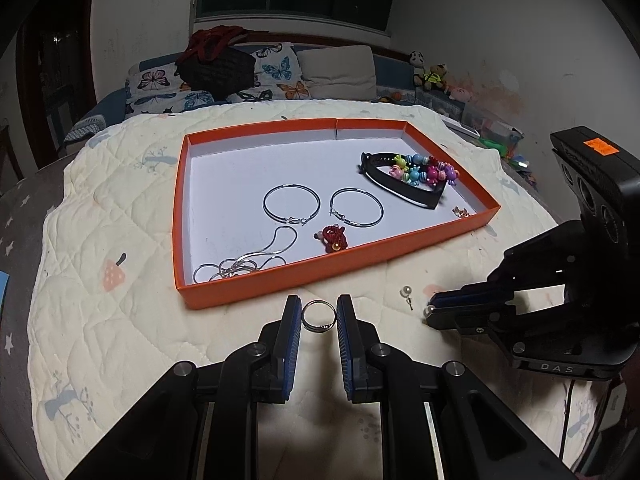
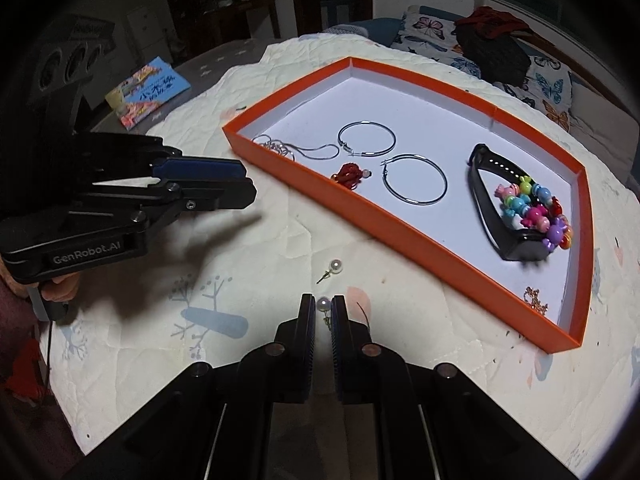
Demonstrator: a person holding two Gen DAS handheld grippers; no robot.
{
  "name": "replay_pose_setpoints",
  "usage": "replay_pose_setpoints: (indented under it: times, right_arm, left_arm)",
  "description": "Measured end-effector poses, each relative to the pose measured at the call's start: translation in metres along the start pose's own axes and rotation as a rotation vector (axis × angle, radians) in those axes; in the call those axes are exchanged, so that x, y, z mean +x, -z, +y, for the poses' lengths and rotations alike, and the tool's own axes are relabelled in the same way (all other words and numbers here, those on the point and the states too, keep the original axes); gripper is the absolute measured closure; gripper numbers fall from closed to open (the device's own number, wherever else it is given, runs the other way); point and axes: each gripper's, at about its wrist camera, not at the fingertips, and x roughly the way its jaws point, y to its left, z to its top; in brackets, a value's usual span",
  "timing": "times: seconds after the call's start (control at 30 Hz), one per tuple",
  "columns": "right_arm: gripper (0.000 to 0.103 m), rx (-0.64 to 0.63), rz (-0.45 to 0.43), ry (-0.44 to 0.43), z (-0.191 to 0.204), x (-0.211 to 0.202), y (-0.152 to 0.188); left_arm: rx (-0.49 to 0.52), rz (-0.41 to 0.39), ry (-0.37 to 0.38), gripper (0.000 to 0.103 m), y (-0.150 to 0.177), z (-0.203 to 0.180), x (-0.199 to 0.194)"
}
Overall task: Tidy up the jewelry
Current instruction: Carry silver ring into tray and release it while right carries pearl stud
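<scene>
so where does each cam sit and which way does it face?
Left wrist: on the left gripper, angled down over the quilt at the orange tray; its fingers hold a ring; right gripper at right.
Right wrist: on the right gripper, aimed down; its fingers pinch a pearl earring; left gripper and a hand at left.
Shared: tray, loose pearl earring.

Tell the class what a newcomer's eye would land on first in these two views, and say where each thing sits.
The orange tray on the pale quilt stands out first, with two silver hoop earrings mid-tray and a bright bead bracelet on a black band at its right end. In front of it, the left gripper clasps a silver ring, and the right gripper pinches a pearl stud.
</scene>
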Motion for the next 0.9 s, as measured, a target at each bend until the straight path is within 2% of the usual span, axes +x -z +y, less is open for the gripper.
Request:
replay_pose_setpoints:
  times: [0.4, 0.6, 0.77, 0.9]
  right_arm:
    - [0.093, -0.100, 0.053, 0.035, 0.009, 0.005, -0.006]
    - [0.093, -0.084, 0.074, 0.011, 0.004, 0.006, -0.008]
    - [0.092, -0.081, 0.139, -0.025, 0.000, 0.009, -0.016]
    - [0.093, -0.164, 0.174, 0.031, 0.015, 0.012, -0.019]
  left_arm:
    - [-0.009, 0.012, 0.016, 0.084, 0.004, 0.006, 0.005]
    - [-0.008, 0.014, 0.017, 0.084, 0.004, 0.005, 0.007]
    - [-0.016, 0.020, 0.019, 0.084, 0.005, 0.005, 0.009]
    - [-0.018, 0.023, 0.021, 0.084, 0.005, 0.005, 0.010]
